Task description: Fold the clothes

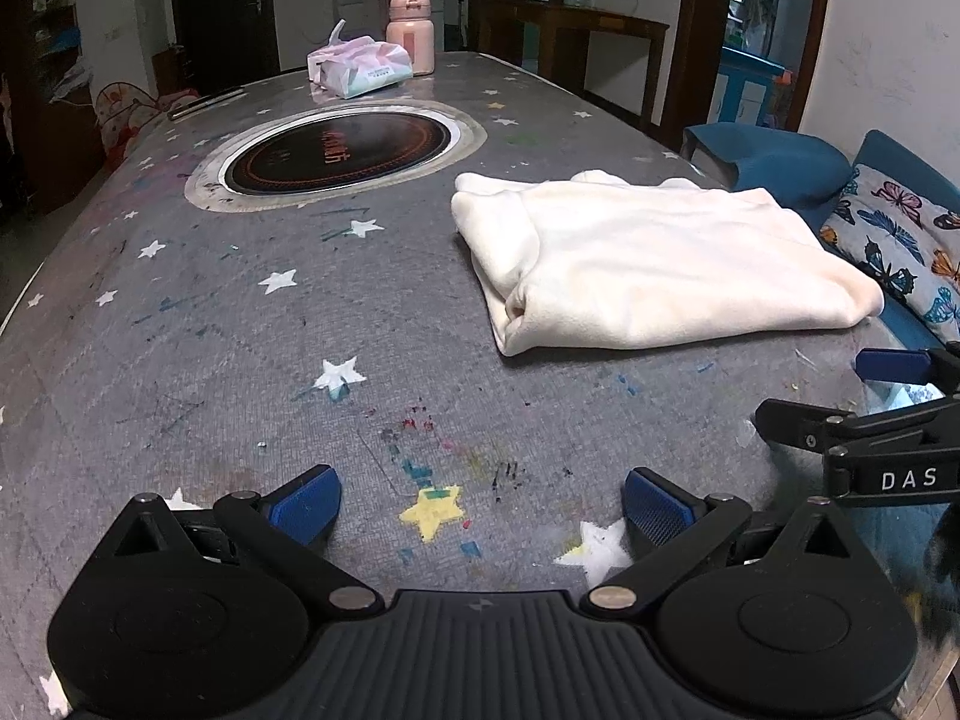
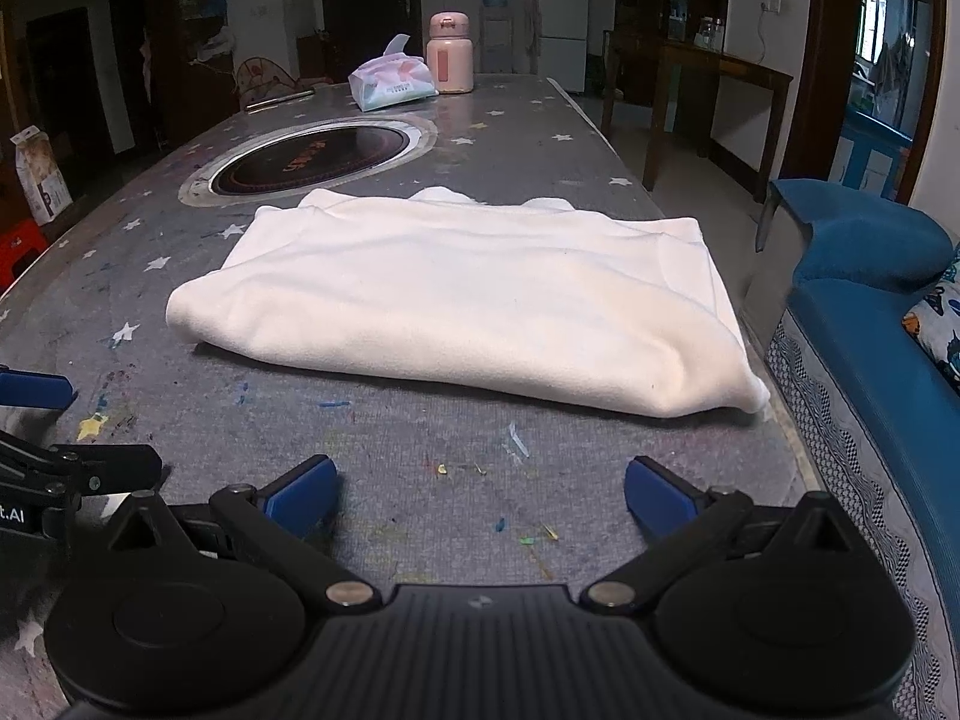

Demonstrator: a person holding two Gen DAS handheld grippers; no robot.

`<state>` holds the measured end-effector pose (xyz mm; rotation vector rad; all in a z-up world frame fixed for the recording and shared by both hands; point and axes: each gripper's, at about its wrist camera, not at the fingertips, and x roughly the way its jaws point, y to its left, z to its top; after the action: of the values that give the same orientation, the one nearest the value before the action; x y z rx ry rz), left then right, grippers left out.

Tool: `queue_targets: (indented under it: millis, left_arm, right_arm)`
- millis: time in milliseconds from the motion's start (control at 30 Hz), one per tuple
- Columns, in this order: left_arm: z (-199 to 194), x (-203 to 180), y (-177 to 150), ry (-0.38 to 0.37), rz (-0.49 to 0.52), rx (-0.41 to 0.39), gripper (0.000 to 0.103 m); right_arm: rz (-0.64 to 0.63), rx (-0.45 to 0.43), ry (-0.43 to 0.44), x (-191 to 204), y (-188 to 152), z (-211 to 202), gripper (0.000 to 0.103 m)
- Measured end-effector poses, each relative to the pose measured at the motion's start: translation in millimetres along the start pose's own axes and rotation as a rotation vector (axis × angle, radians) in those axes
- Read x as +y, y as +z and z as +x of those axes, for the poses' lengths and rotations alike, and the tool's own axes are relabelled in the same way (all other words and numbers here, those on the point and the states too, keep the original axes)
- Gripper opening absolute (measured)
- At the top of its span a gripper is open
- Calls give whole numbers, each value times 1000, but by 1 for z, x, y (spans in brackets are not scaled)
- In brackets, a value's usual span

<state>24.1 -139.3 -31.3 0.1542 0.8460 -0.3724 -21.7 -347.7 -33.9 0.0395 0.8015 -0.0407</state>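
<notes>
A cream-white garment (image 2: 468, 300) lies folded into a flat rectangle on the grey star-patterned table (image 2: 390, 438), near its right edge. It also shows in the left wrist view (image 1: 654, 264), ahead and to the right. My left gripper (image 1: 483, 507) is open and empty, low over the bare table, well short of the garment. My right gripper (image 2: 480, 495) is open and empty, just in front of the garment's near edge. The right gripper's fingers (image 1: 804, 420) show at the right edge of the left wrist view.
A round black induction hob (image 1: 336, 147) is set into the table beyond the garment. A tissue pack (image 1: 360, 66) and a pink bottle (image 1: 411, 33) stand at the far end. A blue sofa (image 2: 864, 324) with a butterfly cushion (image 1: 900, 228) runs along the right table edge.
</notes>
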Motion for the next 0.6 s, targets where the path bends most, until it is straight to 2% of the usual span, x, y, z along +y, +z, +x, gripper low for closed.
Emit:
queue_targets:
  millis: [600]
  left_arm:
    - [1, -6, 0, 34, -4, 6, 103]
  right_arm:
    - [34, 1, -8, -4, 2, -3, 103]
